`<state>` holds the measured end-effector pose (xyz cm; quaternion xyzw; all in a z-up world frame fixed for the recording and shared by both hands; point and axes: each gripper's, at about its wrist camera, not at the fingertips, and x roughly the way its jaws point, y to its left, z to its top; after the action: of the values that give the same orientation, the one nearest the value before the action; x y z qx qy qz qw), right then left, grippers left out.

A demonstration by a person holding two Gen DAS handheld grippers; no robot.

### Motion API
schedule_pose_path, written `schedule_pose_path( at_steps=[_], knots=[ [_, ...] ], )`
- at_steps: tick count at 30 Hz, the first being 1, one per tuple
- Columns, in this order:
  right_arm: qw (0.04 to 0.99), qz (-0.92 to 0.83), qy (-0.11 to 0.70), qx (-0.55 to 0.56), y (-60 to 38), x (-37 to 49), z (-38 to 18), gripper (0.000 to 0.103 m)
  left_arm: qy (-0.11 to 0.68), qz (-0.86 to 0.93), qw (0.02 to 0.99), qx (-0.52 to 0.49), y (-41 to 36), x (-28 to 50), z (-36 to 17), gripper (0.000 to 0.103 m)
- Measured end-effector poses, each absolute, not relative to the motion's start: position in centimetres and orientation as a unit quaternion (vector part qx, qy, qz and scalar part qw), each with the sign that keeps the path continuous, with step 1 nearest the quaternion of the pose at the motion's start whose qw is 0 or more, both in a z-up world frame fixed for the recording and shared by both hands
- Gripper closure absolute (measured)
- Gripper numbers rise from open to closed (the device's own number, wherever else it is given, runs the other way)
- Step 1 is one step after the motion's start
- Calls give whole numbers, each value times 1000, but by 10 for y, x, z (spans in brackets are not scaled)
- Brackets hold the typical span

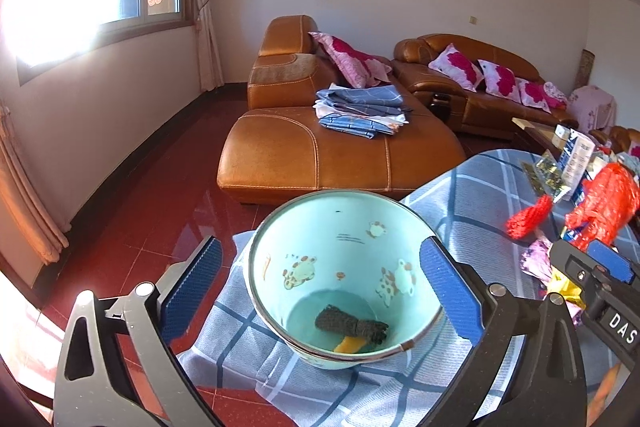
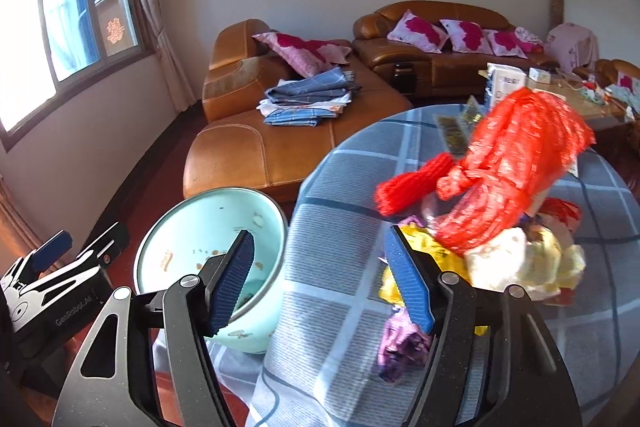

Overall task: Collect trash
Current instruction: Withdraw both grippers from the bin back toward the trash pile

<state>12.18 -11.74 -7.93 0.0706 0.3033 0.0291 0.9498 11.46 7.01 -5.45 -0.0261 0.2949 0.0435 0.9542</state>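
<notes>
Right now your left gripper [image 1: 320, 291] stands wide open around the bin [image 1: 344, 279], pads clear of its rim, so nothing is held. Your right gripper [image 2: 320, 283] is open and empty too, aimed between the bin and the table [image 2: 344, 195]. Trash remains: red mesh bag [image 2: 512, 171], yellow wrapper [image 2: 432, 259], purple wrapper [image 2: 400, 343]. The mesh bag overhangs the wrappers.
</notes>
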Motion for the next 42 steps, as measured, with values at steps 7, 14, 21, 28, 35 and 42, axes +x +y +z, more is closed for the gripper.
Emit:
schedule_pose_path(
  at_steps=[7, 14, 21, 28, 35, 42],
  knots=[
    [951, 3, 294, 91, -145, 108, -75, 33, 303, 24, 953, -20, 55, 104, -54, 6],
    [955, -29, 275, 108, -176, 84, -70, 33, 310, -9, 951, -15, 35, 91, -52, 6],
    [954, -84, 261, 122, -221, 59, -77, 33, 325, -45, 945, -3, 4, 85, -62, 6],
    [944, -119, 269, 150, -258, 46, -92, 34, 332, -76, 940, 11, -26, 80, -71, 7],
    [944, -99, 273, 156, -260, 45, -98, 37, 344, -100, 933, 31, -53, 77, -84, 7],
    [924, -84, 301, 220, -269, 64, -115, 37, 343, -100, 933, 35, -55, 78, -86, 7]
  ],
)
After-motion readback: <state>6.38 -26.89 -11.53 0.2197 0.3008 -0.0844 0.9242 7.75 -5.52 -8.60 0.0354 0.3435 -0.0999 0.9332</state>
